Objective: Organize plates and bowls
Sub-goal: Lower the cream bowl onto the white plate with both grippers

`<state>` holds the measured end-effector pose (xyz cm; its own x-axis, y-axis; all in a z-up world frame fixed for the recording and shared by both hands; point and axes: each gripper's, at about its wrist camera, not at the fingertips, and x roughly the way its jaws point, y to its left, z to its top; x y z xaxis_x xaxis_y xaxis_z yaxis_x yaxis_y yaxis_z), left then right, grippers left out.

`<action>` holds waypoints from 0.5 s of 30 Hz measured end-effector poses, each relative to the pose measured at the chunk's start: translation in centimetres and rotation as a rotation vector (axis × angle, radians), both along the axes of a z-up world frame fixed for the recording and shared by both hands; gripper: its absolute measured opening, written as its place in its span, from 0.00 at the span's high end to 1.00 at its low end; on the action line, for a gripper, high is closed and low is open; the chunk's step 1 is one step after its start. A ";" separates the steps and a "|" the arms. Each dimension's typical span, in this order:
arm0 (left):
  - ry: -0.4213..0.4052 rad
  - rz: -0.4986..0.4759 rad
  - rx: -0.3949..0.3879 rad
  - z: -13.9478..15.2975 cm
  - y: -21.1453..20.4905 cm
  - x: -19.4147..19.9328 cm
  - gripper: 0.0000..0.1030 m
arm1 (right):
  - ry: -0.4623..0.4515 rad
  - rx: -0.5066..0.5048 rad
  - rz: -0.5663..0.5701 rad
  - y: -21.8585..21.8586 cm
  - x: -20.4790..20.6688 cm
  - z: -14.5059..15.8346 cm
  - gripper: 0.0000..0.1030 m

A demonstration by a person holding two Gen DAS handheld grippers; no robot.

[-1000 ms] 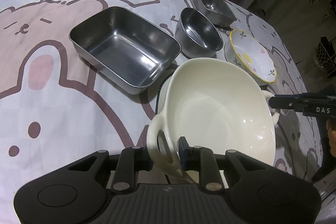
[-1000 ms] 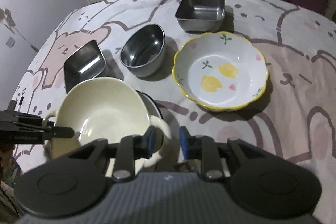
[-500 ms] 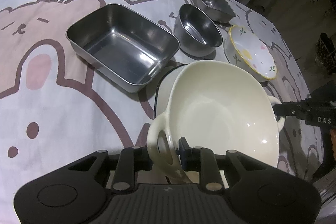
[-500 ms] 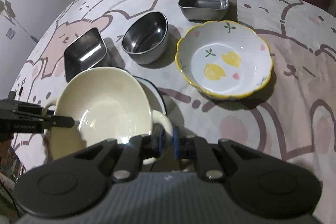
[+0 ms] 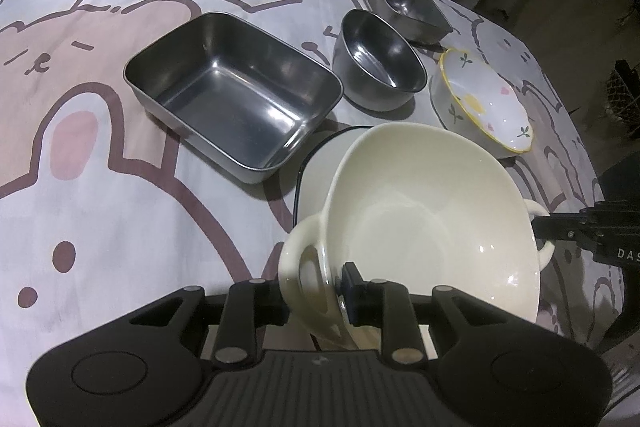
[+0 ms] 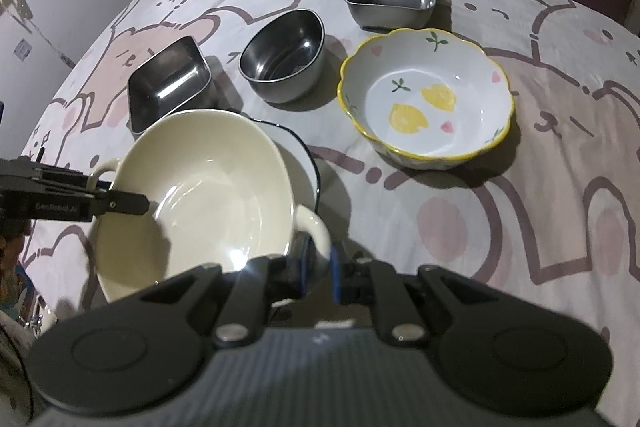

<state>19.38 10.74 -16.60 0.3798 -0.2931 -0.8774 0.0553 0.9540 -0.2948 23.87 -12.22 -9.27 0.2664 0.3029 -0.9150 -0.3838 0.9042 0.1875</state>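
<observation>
Cream bowl [image 5: 420, 223] sat tilted over the dark-rimmed plate [image 5: 320, 163], its two loop handles pointing toward opposite grippers. Left gripper [image 5: 316, 287] was clamped narrowly on the near handle; right gripper [image 6: 318, 265] was closed almost fully on the far one. Both pointed steeply down, equally near the bowl.

Your left gripper [image 5: 316, 295] is matte black, with silver round screws on its finger links and blue pads. Your right gripper [image 6: 318, 269] looks the same; behind its fingers sits a ribbed grey body with two round discs.
</observation>
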 end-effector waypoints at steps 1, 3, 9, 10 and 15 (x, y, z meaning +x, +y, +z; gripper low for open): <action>0.000 0.000 0.000 0.0 0.0 0.0 0.73 | -0.001 0.000 0.000 0.0 0.0 0.0 0.86; 0.002 0.001 0.000 0.0 0.0 0.0 0.73 | 0.000 0.001 -0.001 -0.1 0.0 0.0 0.86; 0.009 -0.001 0.006 0.0 0.0 0.1 0.72 | 0.000 0.003 -0.002 -0.1 0.0 0.0 0.86; 0.008 -0.006 0.012 0.1 -0.1 0.1 0.72 | 0.001 0.003 -0.002 -0.1 0.0 0.0 0.86; 0.022 -0.013 0.008 0.1 0.0 0.1 0.72 | 0.000 0.003 -0.002 -0.1 0.0 0.0 0.86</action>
